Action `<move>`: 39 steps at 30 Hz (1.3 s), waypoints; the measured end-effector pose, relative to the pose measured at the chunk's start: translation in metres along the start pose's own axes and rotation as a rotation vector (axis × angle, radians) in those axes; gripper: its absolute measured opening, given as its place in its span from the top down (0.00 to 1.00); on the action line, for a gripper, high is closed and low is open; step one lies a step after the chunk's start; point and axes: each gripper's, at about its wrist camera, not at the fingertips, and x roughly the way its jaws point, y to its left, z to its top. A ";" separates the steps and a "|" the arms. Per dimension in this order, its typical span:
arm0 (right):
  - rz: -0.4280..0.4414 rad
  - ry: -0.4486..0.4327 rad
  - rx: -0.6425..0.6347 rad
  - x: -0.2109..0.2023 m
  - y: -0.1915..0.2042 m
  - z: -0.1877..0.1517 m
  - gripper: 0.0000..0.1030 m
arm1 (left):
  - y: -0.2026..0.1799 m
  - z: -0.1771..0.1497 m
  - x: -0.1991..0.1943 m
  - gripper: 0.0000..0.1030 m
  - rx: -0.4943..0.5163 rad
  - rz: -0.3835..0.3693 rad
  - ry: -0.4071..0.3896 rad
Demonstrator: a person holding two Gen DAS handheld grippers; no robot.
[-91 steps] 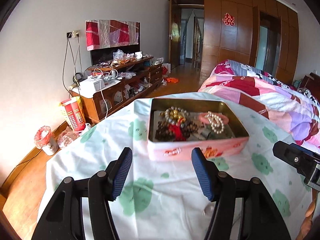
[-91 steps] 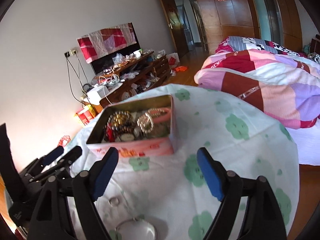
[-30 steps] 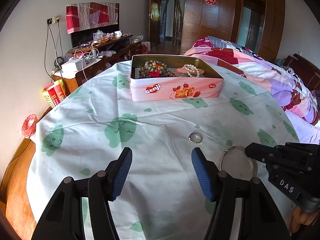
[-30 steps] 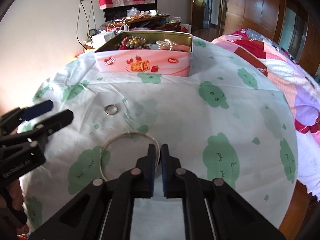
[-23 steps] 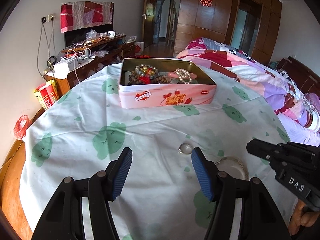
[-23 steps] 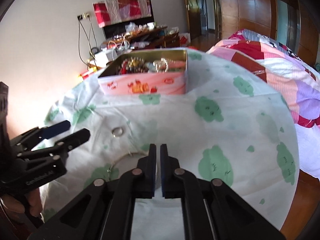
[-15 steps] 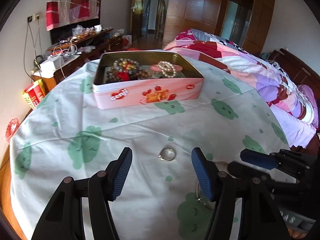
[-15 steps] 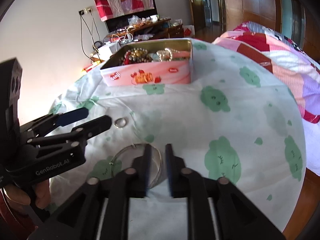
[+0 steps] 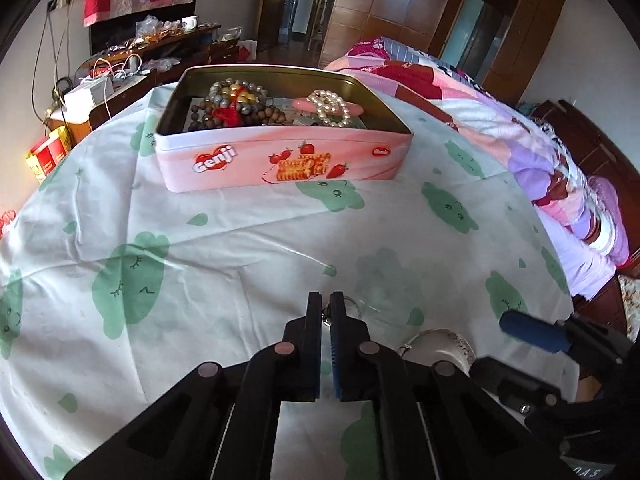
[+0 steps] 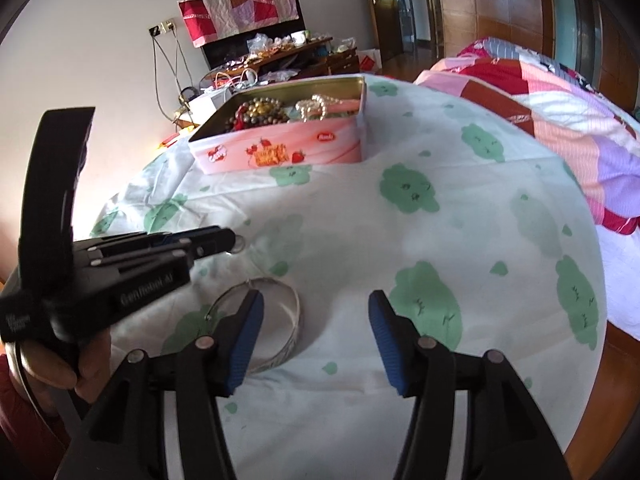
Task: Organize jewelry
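A pink biscuit tin [image 9: 280,160] [image 10: 288,152] full of beads and pearl strands stands at the far side of the cloth-covered table. My left gripper [image 9: 326,306] [image 10: 231,240] is shut on a small silver ring [image 9: 354,306] [image 10: 239,245] low over the cloth. Part of the ring's loop sticks out past the tips. A silver bangle [image 10: 286,320] [image 9: 440,344] lies flat on the cloth. My right gripper [image 10: 316,312] [image 9: 490,344] hovers over it with its jaws opening. The bangle's right edge lies between the pads, and neither pad touches it.
The white tablecloth [image 9: 224,264] with green cloud prints drops off at the round table's edge. A bed with a patchwork quilt [image 9: 520,128] lies to the right. A cluttered low cabinet [image 9: 132,60] stands by the wall at the left. A hand [image 10: 86,368] holds the left gripper.
My left gripper moved forward over the small ring and closed on it. My right gripper, shut at the bangle's rim before, has spread its jaws, leaving the bangle on the cloth.
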 end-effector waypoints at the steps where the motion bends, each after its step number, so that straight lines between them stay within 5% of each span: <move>1: 0.011 0.007 -0.005 0.000 0.001 -0.001 0.43 | 0.002 -0.001 -0.005 0.97 -0.005 0.002 -0.014; 5: 0.030 0.021 -0.063 0.001 0.013 -0.007 0.24 | 0.002 -0.004 -0.021 0.97 0.028 0.036 -0.074; 11: 0.013 0.079 -0.157 0.016 0.035 -0.011 0.23 | 0.011 -0.003 -0.040 0.97 0.016 0.059 -0.127; 14: -0.062 0.095 -0.254 0.025 0.051 -0.015 0.18 | 0.012 0.001 -0.045 0.97 0.000 0.060 -0.135; 16: -0.062 0.101 -0.269 0.027 0.054 -0.015 0.19 | 0.012 0.002 -0.046 0.97 0.001 0.070 -0.136; 18: -0.070 0.089 -0.241 0.026 0.049 -0.013 0.33 | 0.011 0.002 -0.046 0.97 0.005 0.081 -0.140; 24: -0.068 0.095 -0.211 0.022 0.040 -0.009 0.34 | 0.016 0.000 -0.048 0.97 -0.015 0.088 -0.154; 33: -0.009 -0.135 -0.057 -0.017 0.028 0.025 0.34 | 0.007 0.015 -0.066 0.97 -0.006 0.129 -0.279; 39: -0.009 -0.250 -0.018 -0.030 0.025 0.055 0.34 | -0.006 0.035 -0.067 0.97 0.050 0.225 -0.342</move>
